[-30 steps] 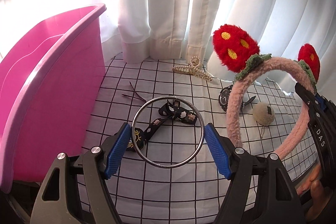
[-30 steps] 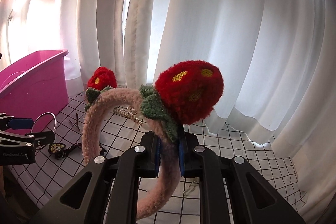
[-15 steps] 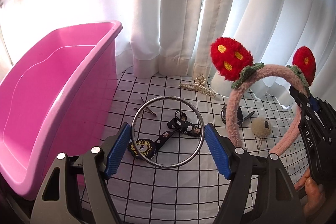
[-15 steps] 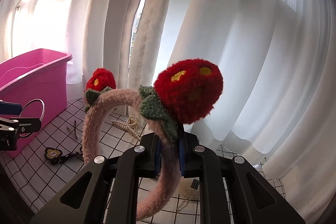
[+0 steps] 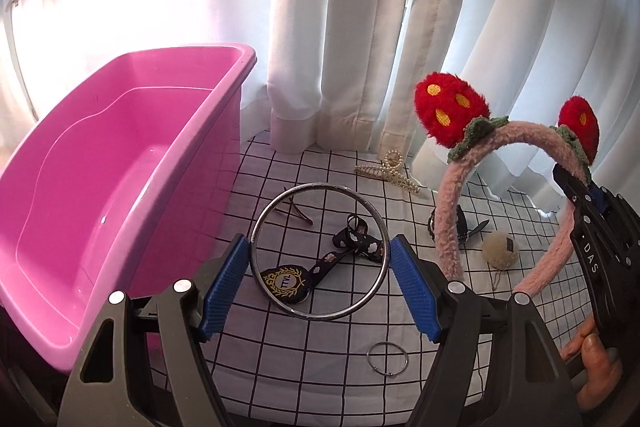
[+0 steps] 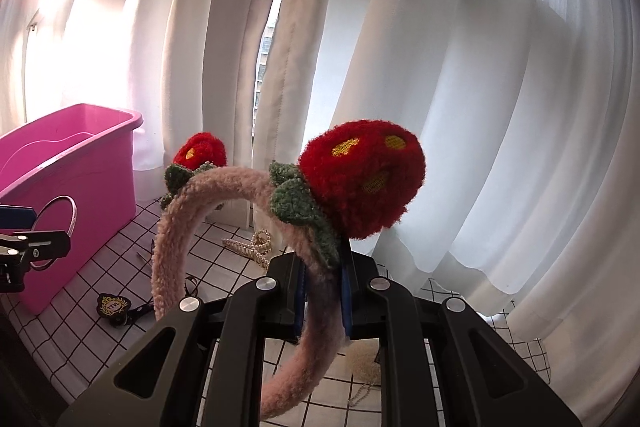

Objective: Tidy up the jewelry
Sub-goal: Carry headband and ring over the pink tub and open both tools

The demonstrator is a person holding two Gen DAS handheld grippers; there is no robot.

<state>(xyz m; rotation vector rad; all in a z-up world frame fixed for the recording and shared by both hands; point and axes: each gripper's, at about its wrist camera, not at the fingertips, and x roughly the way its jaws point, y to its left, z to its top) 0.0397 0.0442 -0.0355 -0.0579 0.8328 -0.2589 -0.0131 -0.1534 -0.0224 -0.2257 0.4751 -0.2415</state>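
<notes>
My left gripper is shut on a large silver ring, held between its blue pads above the checked cloth. It also shows in the right wrist view. My right gripper is shut on a pink fuzzy headband with red strawberry ears, held upright in the air. The headband shows at the right of the left wrist view. The pink bin stands at the left, open and empty.
On the checked cloth lie a pearl hair claw, a black ribbon badge, a small key ring, a beige pom-pom, a dark clip and a thin hairpin. White curtains hang behind.
Both grippers have risen with their loads. The left view now looks down into the pink bin, and the small key ring has come into view.
</notes>
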